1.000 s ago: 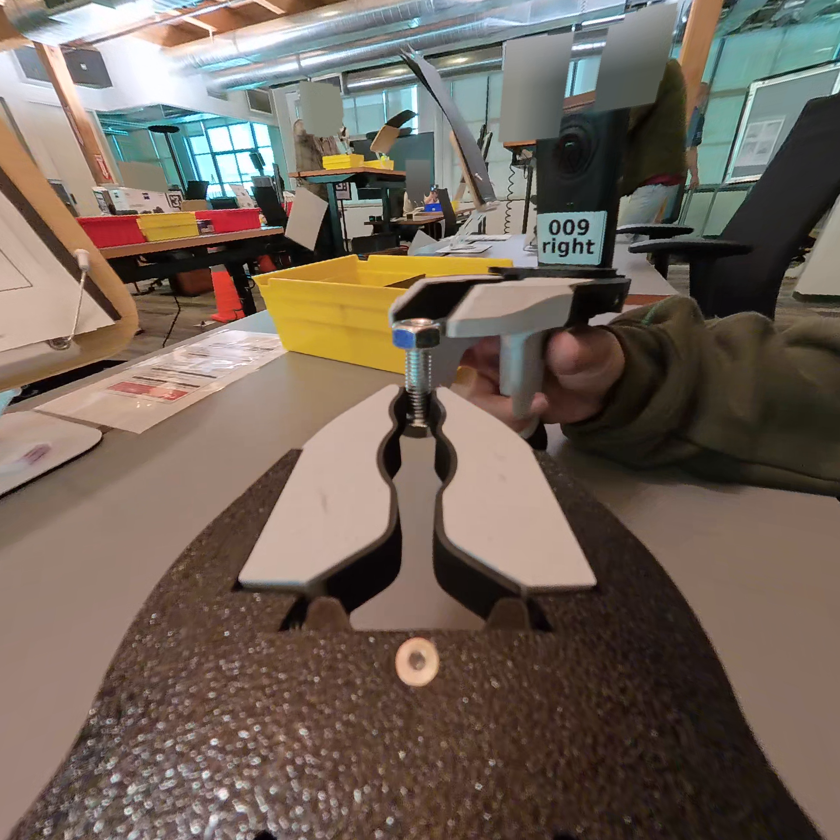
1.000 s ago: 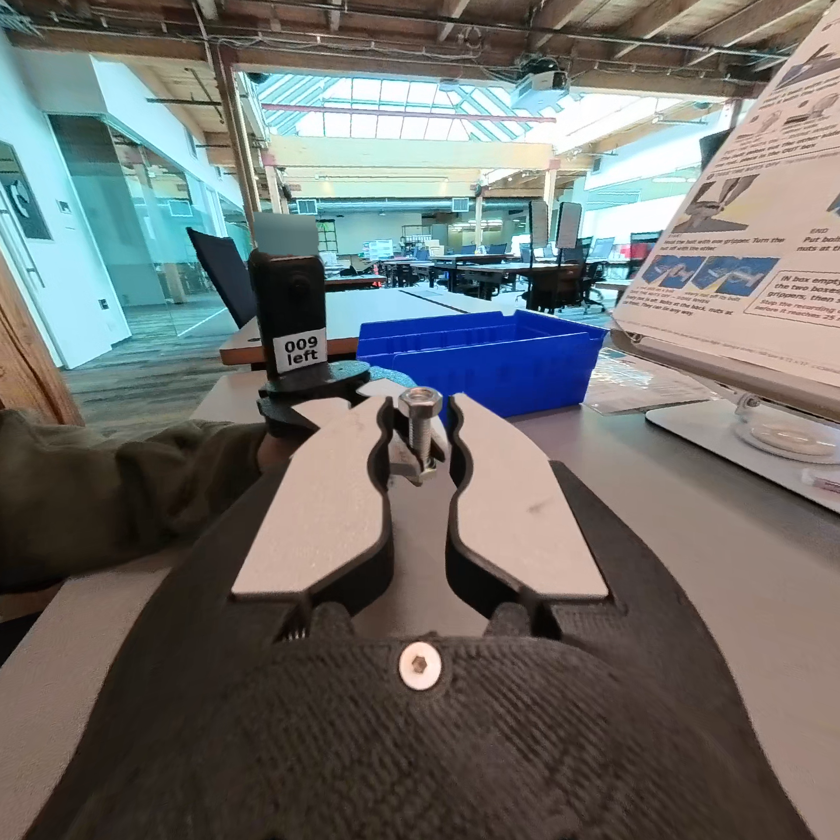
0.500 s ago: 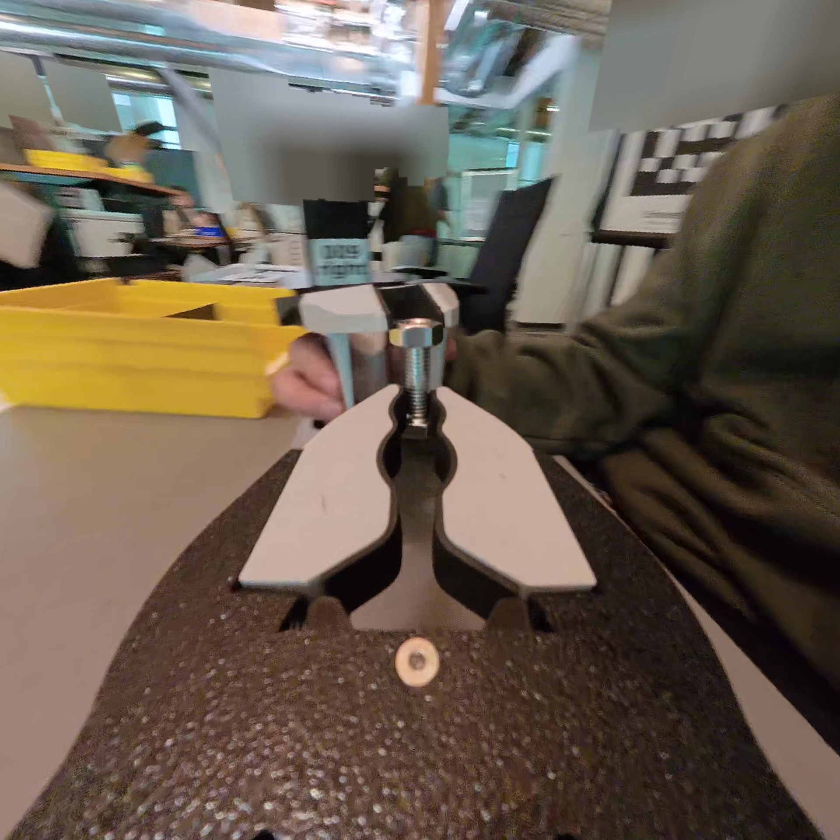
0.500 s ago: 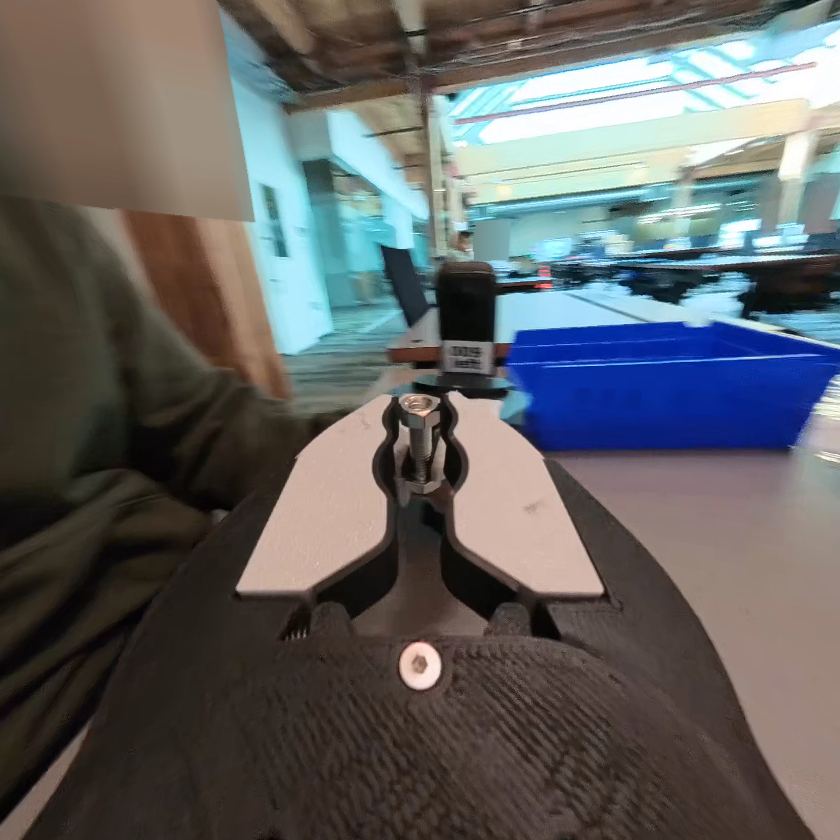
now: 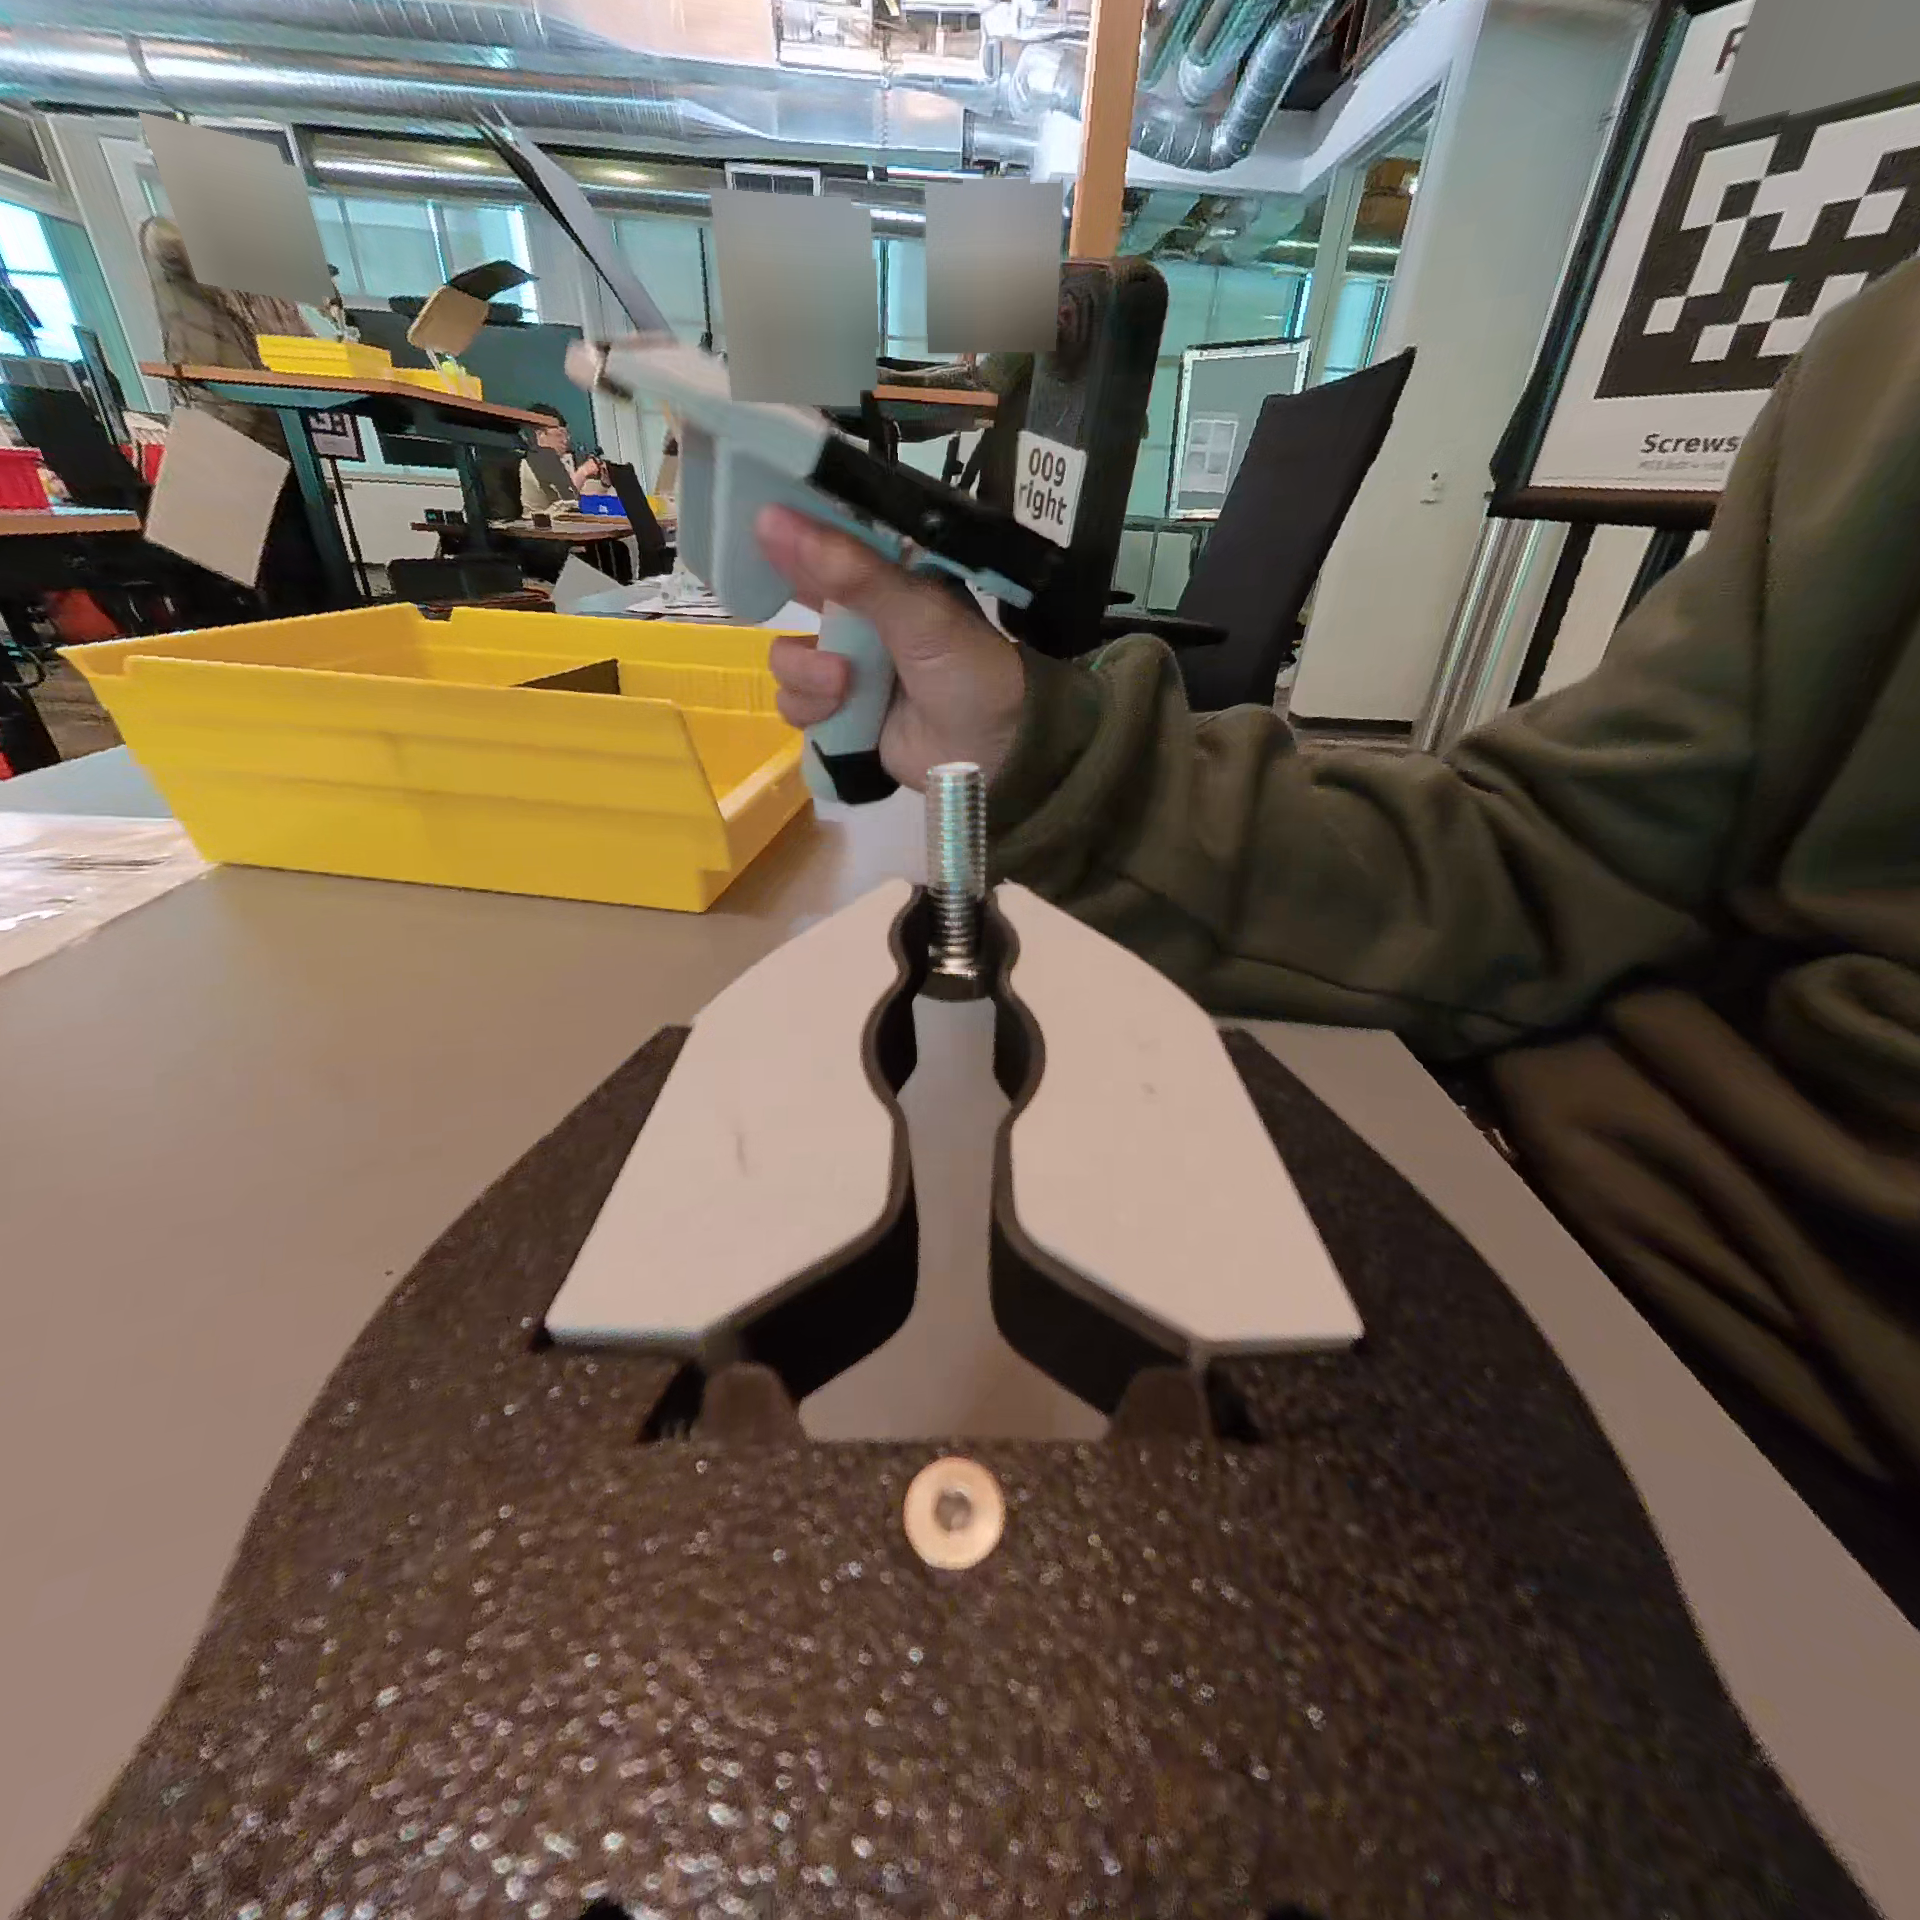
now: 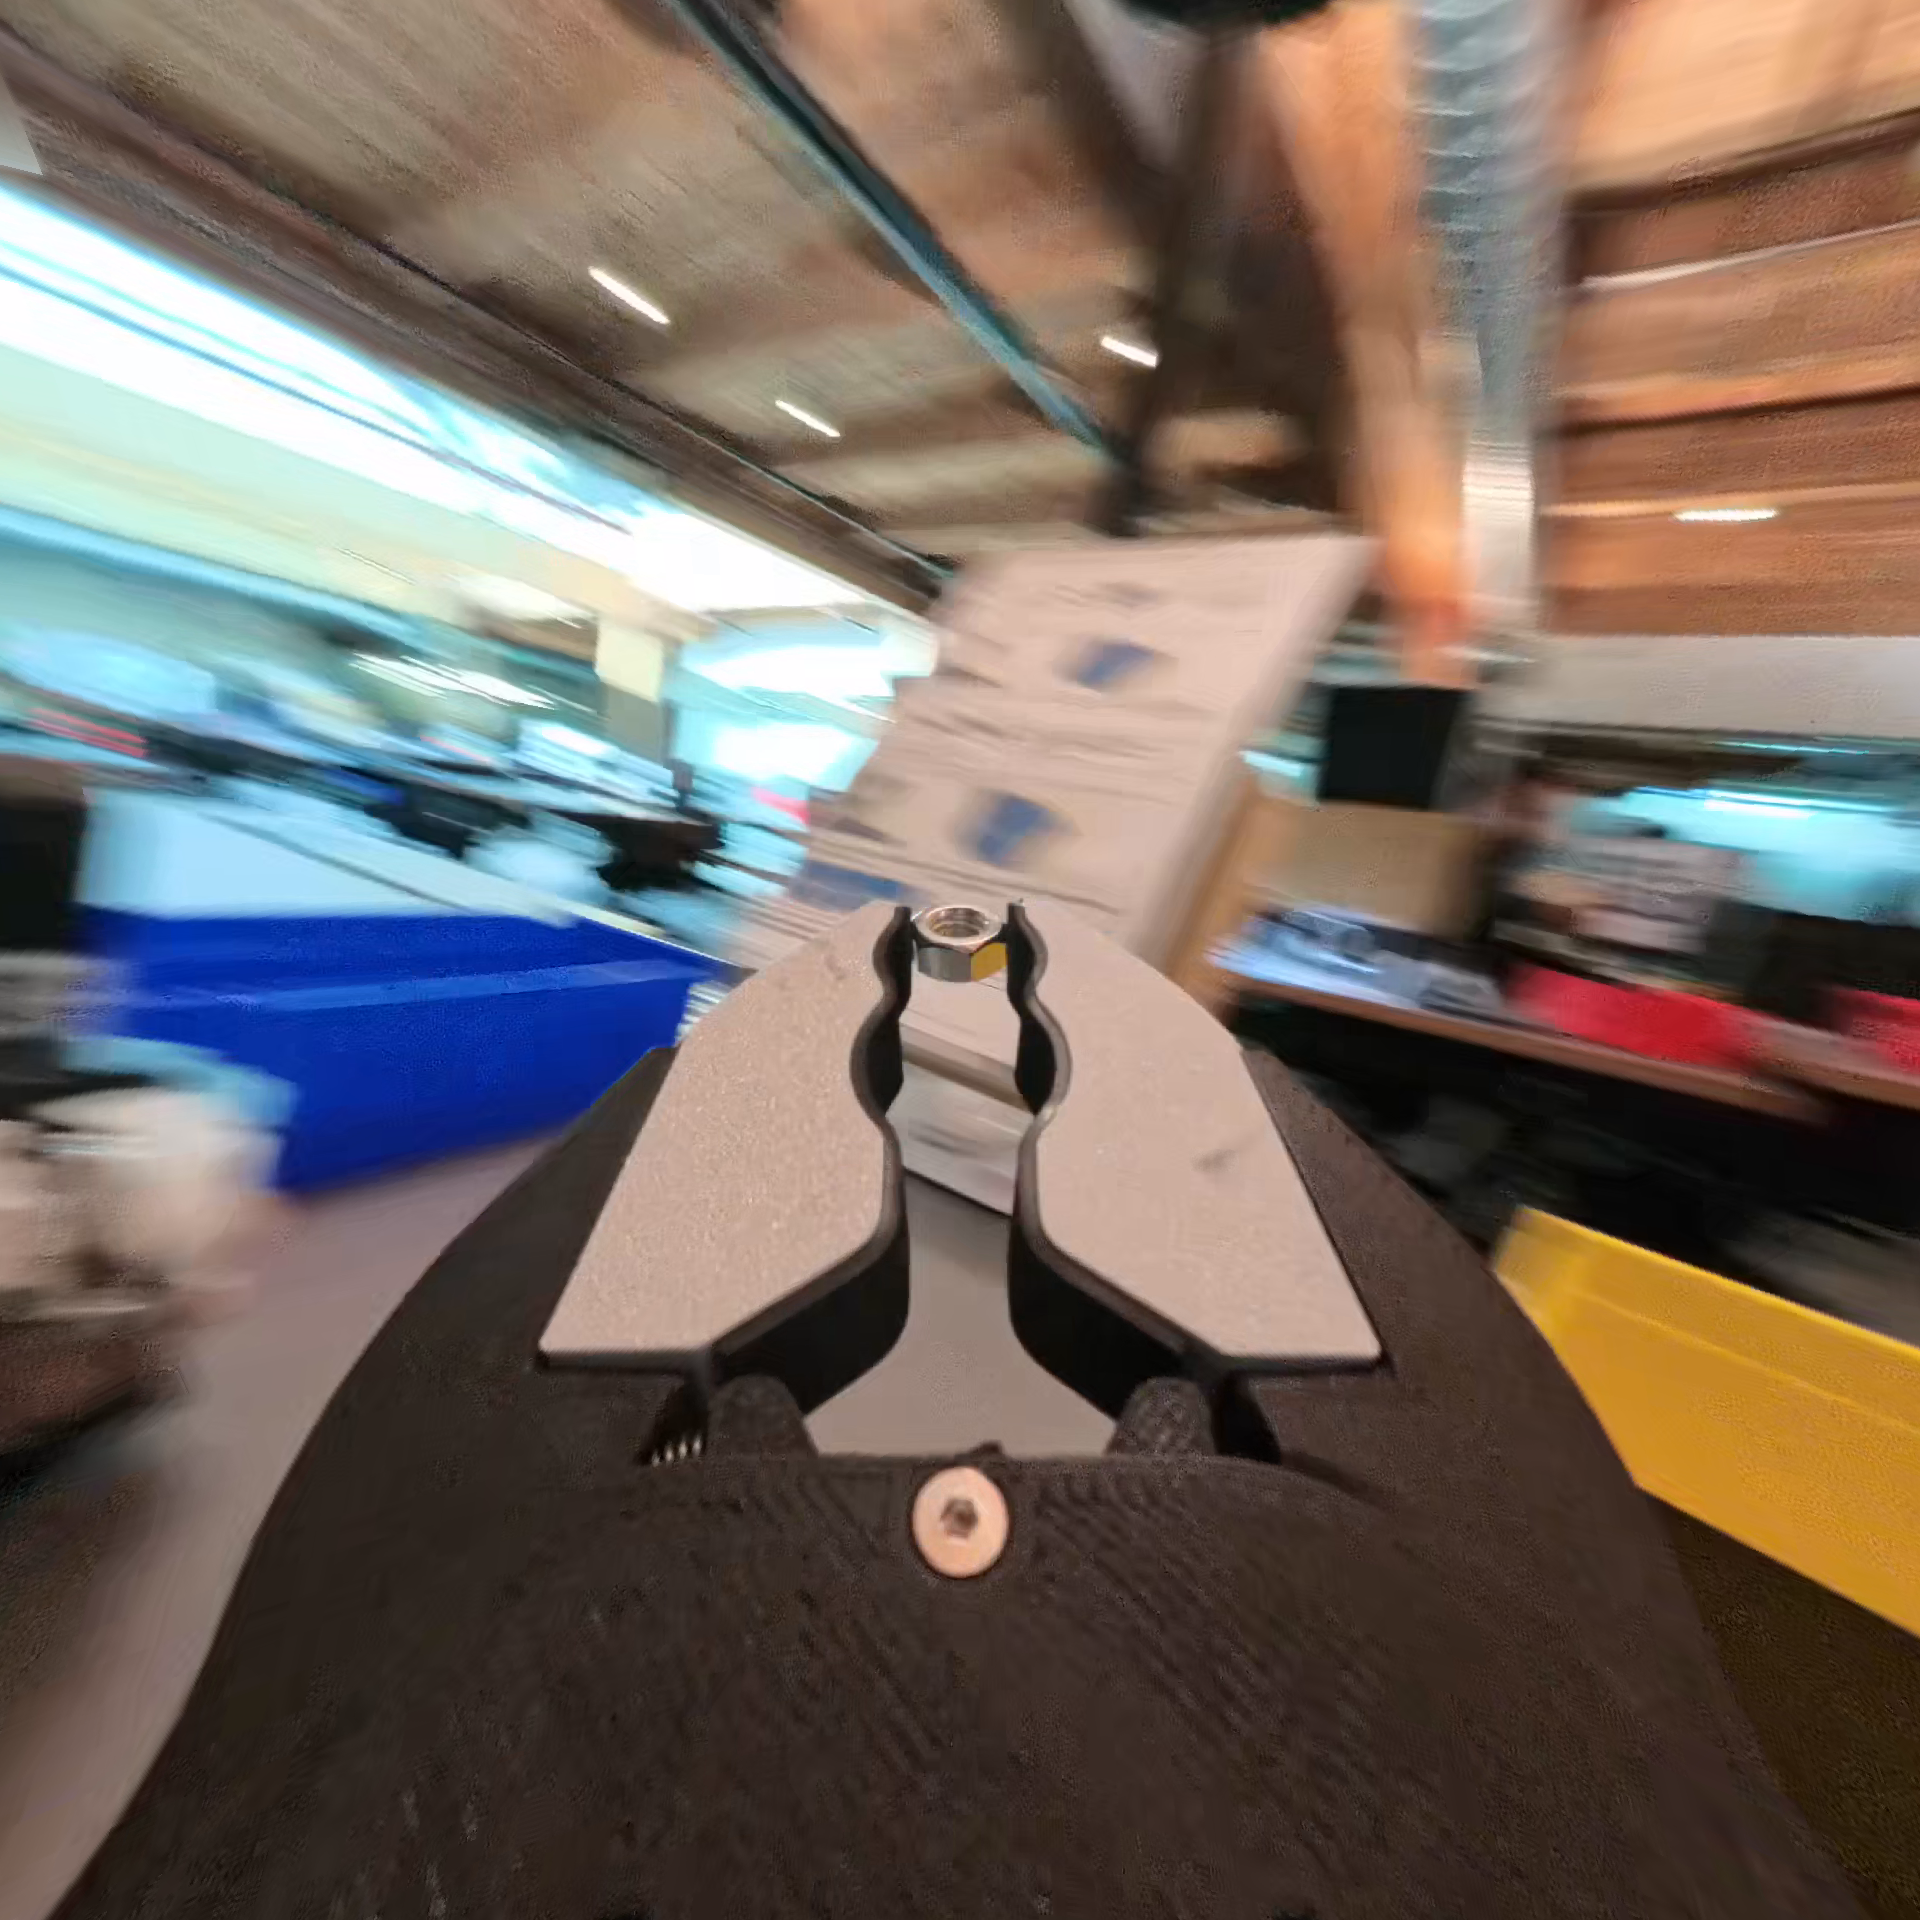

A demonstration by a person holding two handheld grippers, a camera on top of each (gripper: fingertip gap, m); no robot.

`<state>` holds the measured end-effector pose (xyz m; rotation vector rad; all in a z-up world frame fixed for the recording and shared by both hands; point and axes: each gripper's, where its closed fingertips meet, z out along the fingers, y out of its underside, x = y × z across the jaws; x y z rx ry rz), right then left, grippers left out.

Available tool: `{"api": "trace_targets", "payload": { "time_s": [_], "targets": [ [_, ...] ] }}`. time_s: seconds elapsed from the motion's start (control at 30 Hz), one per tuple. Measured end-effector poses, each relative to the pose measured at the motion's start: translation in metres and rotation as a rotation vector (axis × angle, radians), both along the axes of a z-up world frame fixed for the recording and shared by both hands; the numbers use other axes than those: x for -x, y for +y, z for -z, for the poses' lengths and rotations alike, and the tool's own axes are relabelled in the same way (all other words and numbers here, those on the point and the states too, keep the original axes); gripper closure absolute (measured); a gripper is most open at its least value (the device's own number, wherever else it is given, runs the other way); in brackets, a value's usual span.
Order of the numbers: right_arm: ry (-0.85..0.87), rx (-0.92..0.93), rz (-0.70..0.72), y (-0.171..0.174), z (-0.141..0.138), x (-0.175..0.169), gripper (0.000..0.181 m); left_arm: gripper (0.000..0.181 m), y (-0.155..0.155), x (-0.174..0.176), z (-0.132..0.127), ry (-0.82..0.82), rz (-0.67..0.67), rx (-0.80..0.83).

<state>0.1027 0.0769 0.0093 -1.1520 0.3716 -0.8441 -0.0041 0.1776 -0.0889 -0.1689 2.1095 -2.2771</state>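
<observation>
My left gripper is shut on a silver bolt near its head, and the bare threaded end stands upright above the fingertips. My right gripper is shut on a small silver hex nut held at its fingertips. In the left wrist view the right gripper is lifted up and away behind the bolt, tilted, in a person's hand. The right wrist view is heavily blurred by motion.
A yellow bin stands on the grey table to the left of the bolt; it also shows in the right wrist view. A blue bin is at left there. A green sleeve crosses the right. The left gripper's tips are roughly 20 cm from the right gripper's.
The nut has come off the bolt: earlier it sat at the bolt's top with both grippers together. Now the right gripper has swung up and away with the nut, leaving the thread bare.
</observation>
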Motion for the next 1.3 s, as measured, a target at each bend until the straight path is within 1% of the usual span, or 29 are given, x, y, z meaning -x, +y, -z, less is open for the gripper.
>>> {"api": "trace_targets", "payload": {
  "time_s": [0.03, 0.07, 0.1, 0.13, 0.17, 0.2, 0.23, 0.27, 0.3, 0.33, 0.37, 0.43, 0.47, 0.5, 0.53, 0.57, 0.6, 0.63, 0.7, 0.73, 0.8, 0.87, 0.97, 1.03, 1.1, 1.23, 1.3],
  "targets": [
    [0.029, 0.069, 0.213, -0.03, 0.008, -0.02, 0.164, 0.172, 0.0, -0.002, 0.0, 0.004, -0.013, 0.007],
    [0.084, 0.174, 0.409, -0.06, 0.022, -0.038, 0.164, 0.172, 0.0, -0.004, 0.0, 0.004, -0.022, 0.009],
    [0.159, 0.291, 0.567, -0.087, 0.041, -0.053, 0.164, 0.172, -0.001, -0.003, 0.001, 0.006, -0.016, 0.003],
    [0.236, 0.38, 0.666, -0.108, 0.06, -0.063, 0.164, 0.172, -0.002, -0.003, 0.002, 0.002, -0.02, -0.004],
    [0.313, 0.423, 0.694, -0.12, 0.076, -0.069, 0.164, 0.172, -0.003, -0.003, 0.002, -0.005, -0.024, -0.01],
    [0.398, 0.43, 0.675, -0.125, 0.091, -0.073, 0.164, 0.172, -0.004, -0.002, 0.003, -0.008, -0.02, -0.016],
    [0.469, 0.409, 0.659, -0.129, 0.101, -0.075, 0.163, 0.172, -0.005, -0.003, 0.003, -0.009, -0.025, -0.021],
    [0.504, 0.388, 0.648, -0.131, 0.106, -0.077, 0.163, 0.172, -0.005, -0.004, 0.004, -0.01, -0.032, -0.024],
    [0.517, 0.377, 0.649, -0.133, 0.108, -0.078, 0.162, 0.172, -0.006, -0.003, 0.004, -0.006, -0.029, -0.026],
    [0.499, 0.361, 0.675, -0.138, 0.104, -0.078, 0.152, 0.172, -0.006, -0.004, 0.004, -0.004, -0.031, -0.026],
    [0.463, 0.346, 0.691, -0.141, 0.097, -0.078, 0.142, 0.172, -0.005, -0.005, 0.004, -0.004, -0.038, -0.023],
    [0.395, 0.28, 0.671, -0.14, 0.08, -0.074, 0.134, 0.172, -0.004, -0.005, 0.003, 0.001, -0.036, -0.019],
    [0.349, 0.227, 0.632, -0.135, 0.069, -0.07, 0.133, 0.172, -0.003, -0.006, 0.003, 0.002, -0.046, -0.017],
    [0.291, 0.178, 0.552, -0.125, 0.056, -0.064, 0.134, 0.172, -0.003, -0.007, 0.003, 0.002, -0.052, -0.016],
    [0.227, 0.14, 0.438, -0.109, 0.045, -0.055, 0.137, 0.172, -0.003, -0.008, 0.003, 0.003, -0.057, -0.015],
    [0.162, 0.135, 0.288, -0.086, 0.036, -0.043, 0.141, 0.172, -0.003, -0.009, 0.003, 0.002, -0.068, -0.016],
    [0.1, 0.17, 0.101, -0.057, 0.032, -0.024, 0.147, 0.172, -0.002, -0.011, 0.003, -0.001, -0.08, -0.016],
    [0.061, 0.213, -0.08, -0.029, 0.033, -0.004, 0.153, 0.172, -0.002, -0.012, 0.003, -0.003, -0.09, -0.015],
    [0.078, 0.268, -0.371, 0.019, 0.044, 0.031, 0.149, 0.172, -0.002, -0.014, 0.002, -0.008, -0.104, -0.01],
    [0.106, 0.294, -0.482, 0.039, 0.05, 0.046, 0.147, 0.172, -0.003, -0.013, 0.002, -0.01, -0.102, -0.014],
    [0.127, 0.344, -0.625, 0.072, 0.062, 0.07, 0.144, 0.172, -0.005, -0.013, 0.004, -0.02, -0.102, -0.028],
    [0.128, 0.381, -0.677, 0.096, 0.07, 0.085, 0.146, 0.172, -0.006, -0.011, 0.005, -0.034, -0.095, -0.042],
    [0.147, 0.406, -0.69, 0.115, 0.078, 0.093, 0.158, 0.172, -0.007, -0.01, 0.005, -0.043, -0.09, -0.045],
    [0.149, 0.41, -0.712, 0.12, 0.08, 0.098, 0.163, 0.172, -0.007, -0.009, 0.005, -0.046, -0.088, -0.041],
    [0.151, 0.407, -0.698, 0.122, 0.08, 0.096, 0.171, 0.172, -0.007, -0.011, 0.006, -0.051, -0.098, -0.049],
    [0.134, 0.443, -0.662, 0.12, 0.081, 0.092, 0.171, 0.171, -0.007, -0.017, 0.005, -0.043, -0.145, -0.042],
    [0.108, 0.447, -0.615, 0.12, 0.08, 0.087, 0.172, 0.169, -0.005, -0.025, 0.003, -0.038, -0.197, -0.025]
  ]
}}
